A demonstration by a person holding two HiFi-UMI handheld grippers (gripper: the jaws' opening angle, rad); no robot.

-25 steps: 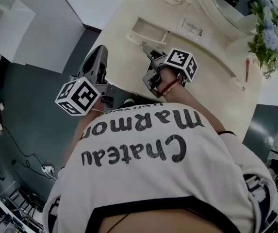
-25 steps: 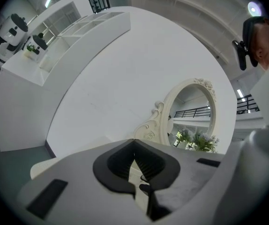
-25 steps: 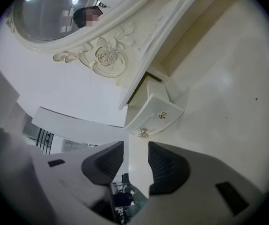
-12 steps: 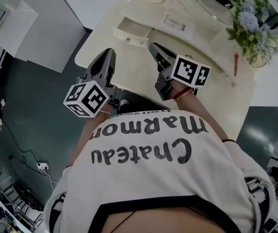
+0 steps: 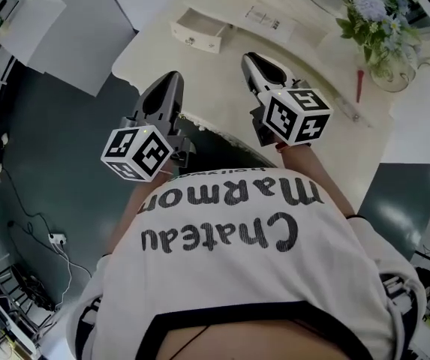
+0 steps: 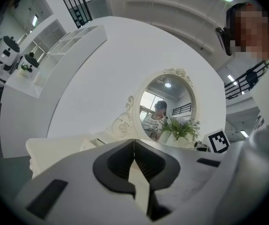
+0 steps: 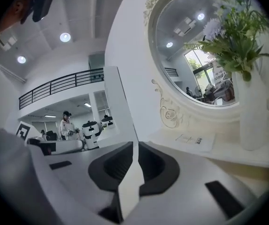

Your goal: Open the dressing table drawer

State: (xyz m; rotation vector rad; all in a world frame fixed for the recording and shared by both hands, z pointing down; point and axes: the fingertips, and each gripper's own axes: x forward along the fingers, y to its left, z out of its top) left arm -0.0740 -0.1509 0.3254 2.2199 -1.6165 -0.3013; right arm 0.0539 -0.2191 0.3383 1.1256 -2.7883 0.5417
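Right tool (image 5: 252, 57), its jaws just closed on nothing, and left tool (image 5: 172, 76), likewise pinched empty, hover short of the bench (image 5: 321, 51) drawer (image 5: 197, 30), already pulled out ahead-left of them; we judge the opening done, with only backing clear remaining.

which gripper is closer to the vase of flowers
Right. The right gripper hangs over the dressing table with the vase of flowers off to its right; the left gripper is farther away, by the table's front edge.
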